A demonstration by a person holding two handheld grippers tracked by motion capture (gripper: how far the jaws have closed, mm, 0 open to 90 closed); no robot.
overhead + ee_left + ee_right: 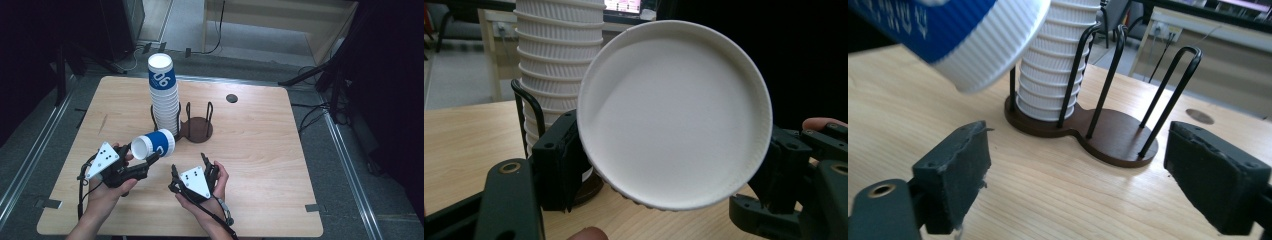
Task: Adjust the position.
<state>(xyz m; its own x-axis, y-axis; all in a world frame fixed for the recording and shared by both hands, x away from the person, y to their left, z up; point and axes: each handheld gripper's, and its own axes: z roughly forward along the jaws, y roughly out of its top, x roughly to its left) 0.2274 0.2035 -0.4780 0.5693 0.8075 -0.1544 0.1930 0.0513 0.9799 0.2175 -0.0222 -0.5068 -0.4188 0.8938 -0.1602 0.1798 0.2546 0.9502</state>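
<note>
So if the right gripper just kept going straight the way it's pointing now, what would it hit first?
Most likely the dark brown wooden cup-holder base with its black wire hoops. It lies straight ahead of the right gripper, whose open jaws hold nothing. Bare light wooden table comes before it. Depth is hard to judge.

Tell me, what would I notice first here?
The tall stack of cups in its wire holder at the table's middle. In front of it, the left gripper holds one blue and white cup on its side, while the right gripper hovers open nearby.
</note>
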